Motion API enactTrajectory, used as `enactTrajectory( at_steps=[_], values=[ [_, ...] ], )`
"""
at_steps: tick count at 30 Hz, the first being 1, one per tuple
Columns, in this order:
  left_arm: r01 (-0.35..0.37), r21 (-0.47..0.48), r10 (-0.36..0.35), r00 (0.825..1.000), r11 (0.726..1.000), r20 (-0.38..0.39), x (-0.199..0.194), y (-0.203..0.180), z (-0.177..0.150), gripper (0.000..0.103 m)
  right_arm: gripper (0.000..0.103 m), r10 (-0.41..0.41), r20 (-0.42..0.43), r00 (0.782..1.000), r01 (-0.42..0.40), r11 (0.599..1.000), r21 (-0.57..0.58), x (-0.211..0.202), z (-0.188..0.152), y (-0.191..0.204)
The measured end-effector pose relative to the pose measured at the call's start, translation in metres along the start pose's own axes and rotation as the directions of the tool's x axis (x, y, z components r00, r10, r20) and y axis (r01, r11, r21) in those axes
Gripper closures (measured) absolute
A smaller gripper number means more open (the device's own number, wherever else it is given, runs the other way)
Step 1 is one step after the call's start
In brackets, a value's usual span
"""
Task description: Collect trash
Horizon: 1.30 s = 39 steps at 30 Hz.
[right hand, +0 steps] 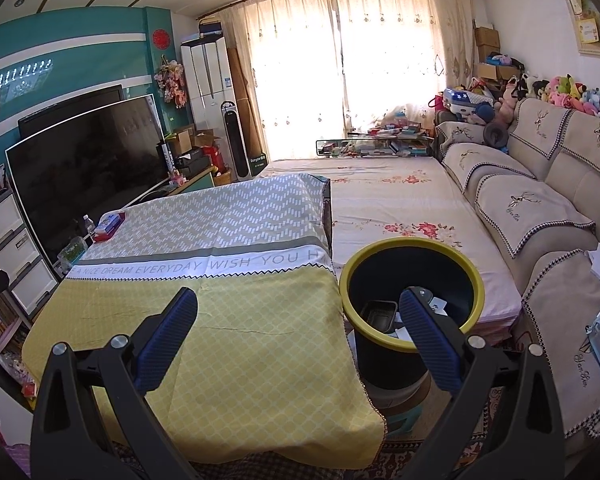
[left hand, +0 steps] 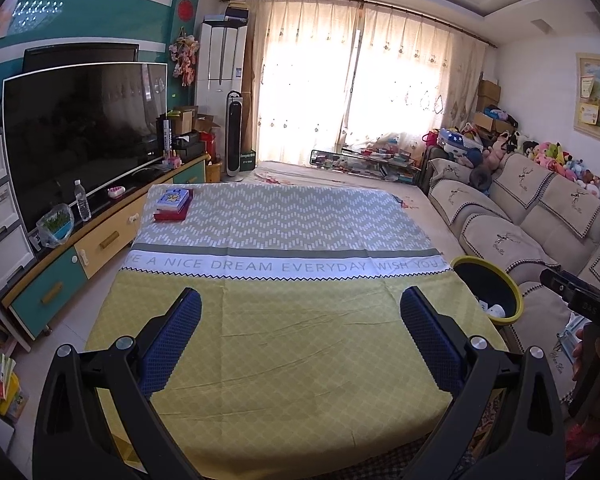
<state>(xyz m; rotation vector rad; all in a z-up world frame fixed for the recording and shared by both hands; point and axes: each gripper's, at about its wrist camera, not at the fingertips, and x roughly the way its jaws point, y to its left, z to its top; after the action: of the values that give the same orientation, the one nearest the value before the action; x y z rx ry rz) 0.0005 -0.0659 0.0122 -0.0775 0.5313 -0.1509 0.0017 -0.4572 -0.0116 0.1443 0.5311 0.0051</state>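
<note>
1. Left claw (left hand: pixel 300 320): lower centre of the left wrist view, its blue-padded fingers (left hand: pixel 172 344) spread wide with nothing between them, above the yellow part of the cloth-covered bench (left hand: pixel 284 360).
2. Right claw (right hand: pixel 298 320): lower centre of the right wrist view, likewise spread and empty; its left finger lies over the bench cloth, its right finger (right hand: pixel 428 340) overlaps the mouth of the trash bin (right hand: pixel 380 368). In the left wrist view the right claw's black body (left hand: pixel 580 300) enters from the right edge, with part of a hand (left hand: pixel 592 364) below it.
3. Trash bin: dark pail with a yellow rim, just beside the bench's right edge; right of centre in the right wrist view and at mid-right in the left wrist view (left hand: pixel 488 292).
4. Trash: inside the bin lie a black tray (right hand: pixel 378 314) and white paper scraps (right hand: pixel 438 306).
5. Bench surface: the cloth bears the line "A NICE DREAM EVERYDAY WISH YOU"; a stack of books (left hand: pixel 173 204) rests at its far left corner, in the left centre of the frame.
6. Surroundings: television (left hand: pixel 84 136) on a low cabinet at the left, with a water bottle (left hand: pixel 82 200) before it; sofa (left hand: pixel 540 220) at the right; curtained window (left hand: pixel 360 80) at the upper centre.
</note>
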Motion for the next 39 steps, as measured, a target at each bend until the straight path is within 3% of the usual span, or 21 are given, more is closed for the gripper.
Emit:
enactTrajectory(
  at_steps=[39],
  values=[
    [-0.019,0.0,0.019,0.999,1.0,-0.032,0.012,0.001,-0.007,0.005,0.007,0.006,-0.028,1.0,-0.006,1.0,0.006,0.012,-0.006,-0.001]
  ],
)
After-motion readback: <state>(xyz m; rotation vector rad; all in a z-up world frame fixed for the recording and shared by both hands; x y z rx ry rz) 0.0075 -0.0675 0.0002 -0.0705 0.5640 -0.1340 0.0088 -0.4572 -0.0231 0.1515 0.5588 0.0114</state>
